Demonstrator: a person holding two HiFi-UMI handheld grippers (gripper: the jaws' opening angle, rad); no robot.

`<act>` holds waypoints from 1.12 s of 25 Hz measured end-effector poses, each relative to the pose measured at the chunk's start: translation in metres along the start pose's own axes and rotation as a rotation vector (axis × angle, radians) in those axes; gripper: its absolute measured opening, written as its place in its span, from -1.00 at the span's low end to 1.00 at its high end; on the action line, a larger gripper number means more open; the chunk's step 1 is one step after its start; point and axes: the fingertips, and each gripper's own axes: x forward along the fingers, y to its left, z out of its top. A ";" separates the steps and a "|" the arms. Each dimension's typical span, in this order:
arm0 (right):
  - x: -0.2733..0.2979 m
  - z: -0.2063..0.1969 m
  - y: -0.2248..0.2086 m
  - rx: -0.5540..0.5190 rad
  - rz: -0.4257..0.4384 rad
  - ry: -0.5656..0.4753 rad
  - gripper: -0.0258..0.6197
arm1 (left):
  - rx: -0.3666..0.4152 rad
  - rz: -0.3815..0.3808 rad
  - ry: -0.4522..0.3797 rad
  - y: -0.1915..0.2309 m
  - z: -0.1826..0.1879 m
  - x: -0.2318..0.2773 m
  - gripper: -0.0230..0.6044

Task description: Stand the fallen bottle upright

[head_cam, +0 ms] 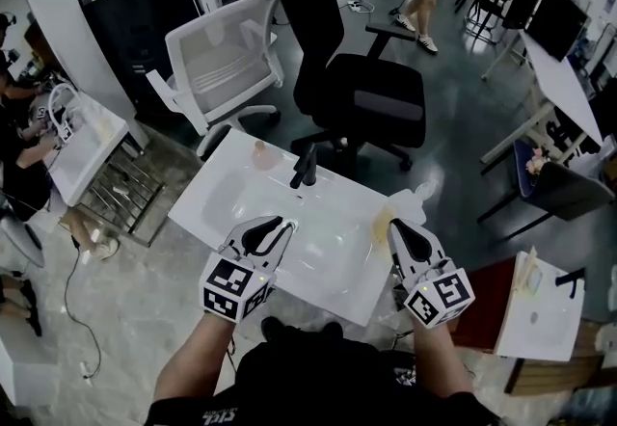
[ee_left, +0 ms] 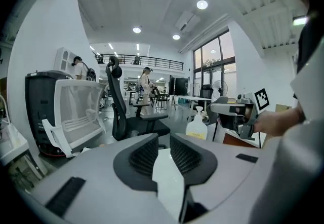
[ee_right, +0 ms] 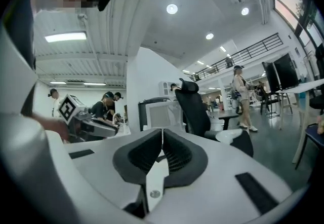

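The bottle [ee_left: 196, 127] stands upright on the bench [head_cam: 231, 191], just beside the right hand-held gripper [head_cam: 397, 226], which is closed and empty. The left hand-held gripper [head_cam: 285, 223] is narrowly parted and empty. A careless right swing could topple the bottle.

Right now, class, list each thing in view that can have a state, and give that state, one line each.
bottle: standing upright at the right edge of the white basin top.
left gripper: jaws a little apart, nothing between them.
right gripper: jaws shut, empty.
white chair: unoccupied.
black chair: unoccupied.
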 end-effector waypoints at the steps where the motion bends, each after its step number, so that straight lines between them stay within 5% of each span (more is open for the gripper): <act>1: 0.003 0.006 0.010 -0.008 0.033 -0.007 -0.86 | -0.007 0.013 -0.021 0.003 0.007 -0.003 -0.67; 14: 0.018 0.009 0.068 -0.123 0.161 0.035 -0.88 | -0.078 0.096 -0.067 0.022 0.006 -0.025 -0.71; 28: 0.021 -0.005 0.059 -0.024 0.149 0.047 -0.88 | -0.092 0.134 -0.059 0.028 -0.003 -0.034 -0.72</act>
